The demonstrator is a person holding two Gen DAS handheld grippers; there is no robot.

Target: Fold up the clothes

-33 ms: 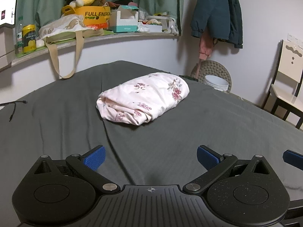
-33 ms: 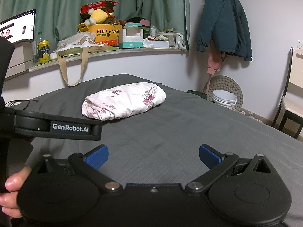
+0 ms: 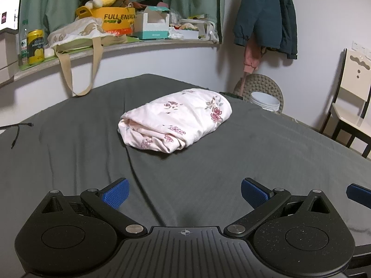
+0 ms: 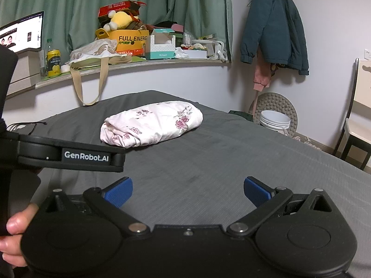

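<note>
Both the left gripper and right gripper are held with jaws released over the grey bed. Only the right view shows a hand at 8 o'clock. The folded floral garment lies beyond, at 12 o'clock.

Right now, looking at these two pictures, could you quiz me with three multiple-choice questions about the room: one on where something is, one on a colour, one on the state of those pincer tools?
1. Where does the floral garment lie?
A. on the chair
B. on the grey bed cover
C. on the shelf

2. What colour are the gripper fingertips?
A. blue
B. red
C. white

3. How do the left gripper and right gripper stand?
A. both shut on cloth
B. one open, one shut
C. both open, holding nothing

Answers: 1 B, the bundle sits mid-bed; 2 A, the ribbed pads are blue; 3 C, wide gaps show between empty fingers in both views.
</note>
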